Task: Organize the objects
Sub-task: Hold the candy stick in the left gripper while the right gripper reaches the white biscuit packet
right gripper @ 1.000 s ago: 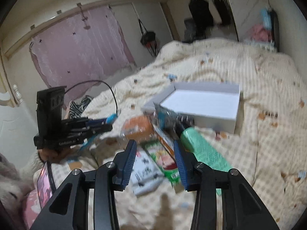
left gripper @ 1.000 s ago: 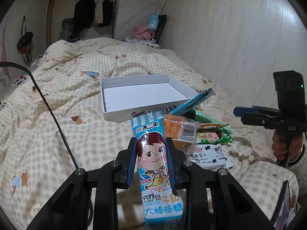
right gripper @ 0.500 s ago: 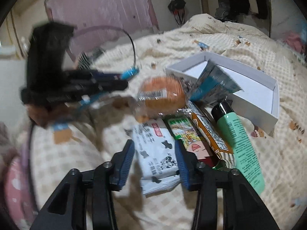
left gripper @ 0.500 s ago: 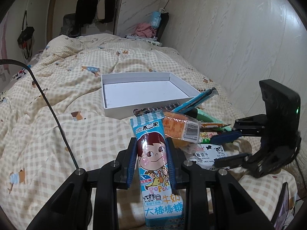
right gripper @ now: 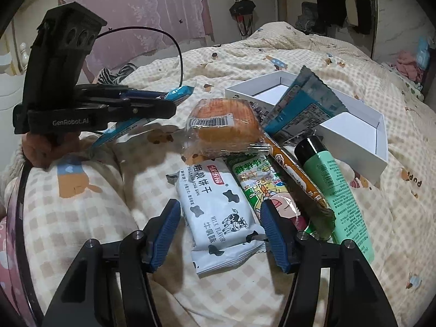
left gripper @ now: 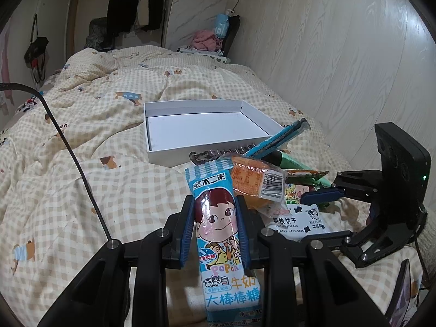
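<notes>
The lower end of the blue lollipop packet (left gripper: 218, 229) runs out of the left wrist view, and a notebook's spiral binding (left gripper: 218, 154) is mostly buried under the snack pile. The left gripper (left gripper: 216, 227) is clamped on that packet. The right gripper (right gripper: 220, 231) is widening, its pads either side of the white biscuit packet (right gripper: 218, 212), seemingly not pressing it. The white box (left gripper: 201, 132) sits empty mid-quilt (left gripper: 81, 190), beyond the pile, with bare quilt left of it.
</notes>
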{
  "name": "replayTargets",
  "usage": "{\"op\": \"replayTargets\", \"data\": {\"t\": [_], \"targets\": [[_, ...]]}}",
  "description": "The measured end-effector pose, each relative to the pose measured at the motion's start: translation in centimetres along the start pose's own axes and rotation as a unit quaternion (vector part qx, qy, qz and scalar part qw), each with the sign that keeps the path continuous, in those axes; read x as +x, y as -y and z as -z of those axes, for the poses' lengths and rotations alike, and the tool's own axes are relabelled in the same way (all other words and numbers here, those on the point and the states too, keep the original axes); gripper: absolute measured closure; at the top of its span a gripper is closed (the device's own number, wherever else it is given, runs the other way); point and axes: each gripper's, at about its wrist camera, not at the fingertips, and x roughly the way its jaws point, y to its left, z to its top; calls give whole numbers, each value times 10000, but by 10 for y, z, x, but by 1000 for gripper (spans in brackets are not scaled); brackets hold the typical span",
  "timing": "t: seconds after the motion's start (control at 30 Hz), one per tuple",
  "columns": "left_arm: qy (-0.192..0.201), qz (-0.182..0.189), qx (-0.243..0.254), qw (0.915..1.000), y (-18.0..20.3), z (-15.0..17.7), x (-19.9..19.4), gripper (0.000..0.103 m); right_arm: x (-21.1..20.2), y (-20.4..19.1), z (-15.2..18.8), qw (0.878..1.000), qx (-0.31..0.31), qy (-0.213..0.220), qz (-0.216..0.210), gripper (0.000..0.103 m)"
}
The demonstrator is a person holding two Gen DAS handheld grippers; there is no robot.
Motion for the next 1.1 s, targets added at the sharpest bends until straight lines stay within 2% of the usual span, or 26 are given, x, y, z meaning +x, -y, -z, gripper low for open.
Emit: {"op": "replayTargets", "data": {"t": [0.07, 0.13, 0.6, 0.9, 1.1], "targets": [[-10, -1, -1, 10000, 0, 0, 0, 71, 1, 0, 0, 10000, 0, -25, -26, 41], [-15, -2, 6, 10000, 0, 0, 0, 71, 4, -2, -1, 9999, -22, -83, -135, 54], [-28, 25, -24, 10000, -4, 0, 3, 71, -47, 1, 0, 9974, 248, 675, -17, 54], [-56, 115, -29, 9999, -5, -1, 1, 71, -54, 18, 3, 9933, 758, 853, 190, 54], [-58, 115, -27, 9999, -5, -1, 1, 71, -58, 27, 6, 9891, 1030, 930, 489, 54]]}}
